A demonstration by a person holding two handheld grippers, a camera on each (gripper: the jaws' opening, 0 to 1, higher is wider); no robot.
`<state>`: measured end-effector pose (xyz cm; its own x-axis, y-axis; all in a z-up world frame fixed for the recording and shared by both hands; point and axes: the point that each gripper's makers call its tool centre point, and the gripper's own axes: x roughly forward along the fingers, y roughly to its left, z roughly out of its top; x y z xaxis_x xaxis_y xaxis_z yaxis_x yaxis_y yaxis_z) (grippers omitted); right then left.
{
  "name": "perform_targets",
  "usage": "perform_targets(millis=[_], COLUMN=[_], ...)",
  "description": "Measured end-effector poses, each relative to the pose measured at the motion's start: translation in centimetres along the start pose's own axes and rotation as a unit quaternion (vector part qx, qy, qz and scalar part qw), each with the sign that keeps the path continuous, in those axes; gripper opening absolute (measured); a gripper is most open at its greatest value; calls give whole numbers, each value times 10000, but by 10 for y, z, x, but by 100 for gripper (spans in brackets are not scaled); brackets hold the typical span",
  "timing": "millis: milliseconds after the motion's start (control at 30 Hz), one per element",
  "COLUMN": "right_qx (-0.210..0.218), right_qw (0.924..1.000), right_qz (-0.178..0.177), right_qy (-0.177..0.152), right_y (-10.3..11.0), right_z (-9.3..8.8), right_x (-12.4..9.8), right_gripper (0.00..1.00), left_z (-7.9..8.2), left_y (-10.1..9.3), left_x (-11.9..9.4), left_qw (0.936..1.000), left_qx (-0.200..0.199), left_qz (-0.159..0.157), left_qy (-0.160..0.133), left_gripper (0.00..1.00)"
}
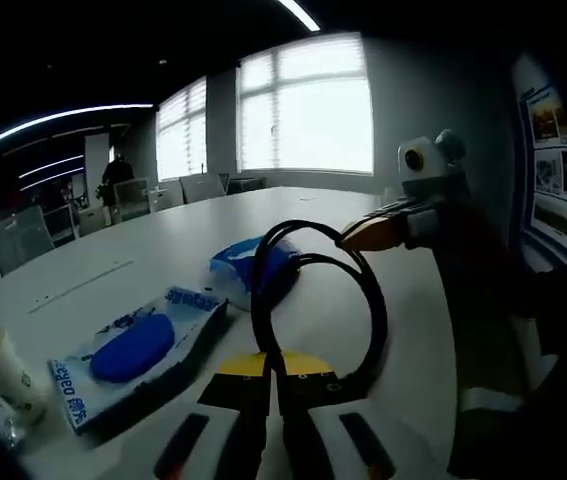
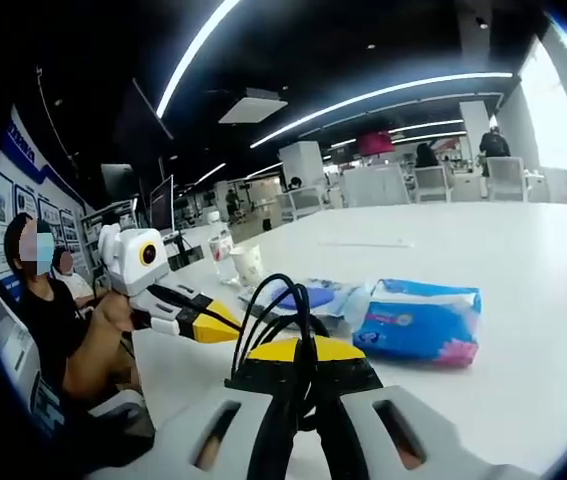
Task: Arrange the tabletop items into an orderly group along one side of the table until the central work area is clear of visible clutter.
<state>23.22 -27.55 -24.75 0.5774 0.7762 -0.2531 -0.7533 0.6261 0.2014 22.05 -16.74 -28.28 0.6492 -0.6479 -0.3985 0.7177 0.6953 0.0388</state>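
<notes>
Both grippers, left (image 1: 273,385) and right (image 2: 303,375), pinched tight on a glossy black looped cable (image 1: 318,300) above the white table (image 1: 163,250). Beside it, crinkly blue wipe packs (image 1: 133,350). Paper cup (image 1: 3,365) partly cut off.

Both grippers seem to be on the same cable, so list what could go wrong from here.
1. The looped black cable is pinched by the left gripper and the right gripper at once; pulling apart could strain it or let it slip.
2. The loop lies against the blue tissue pack, so dragging it may shove the pack.
3. The white paper cup near the table's edge could tip if the blue-and-white wipes packet slides.
</notes>
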Motion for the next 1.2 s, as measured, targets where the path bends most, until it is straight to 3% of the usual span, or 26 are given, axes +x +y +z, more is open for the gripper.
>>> perform_targets(millis=[300,633,1200], right_qx=[44,-118,-327], right_qw=[9997,9972,9952], right_qz=[-203,-525,-496], right_qy=[96,517,775], right_y=[-15,-32,-35], right_z=[-15,-46,-60], right_x=[10,23,33], right_gripper=[1,1,1], left_z=[-12,-25,-35], left_y=[3,5,8], left_x=[14,22,26], left_qw=[9998,9994,9985], left_qx=[69,82,105], left_qz=[102,101,84], left_qy=[143,313,539], left_gripper=[1,0,0])
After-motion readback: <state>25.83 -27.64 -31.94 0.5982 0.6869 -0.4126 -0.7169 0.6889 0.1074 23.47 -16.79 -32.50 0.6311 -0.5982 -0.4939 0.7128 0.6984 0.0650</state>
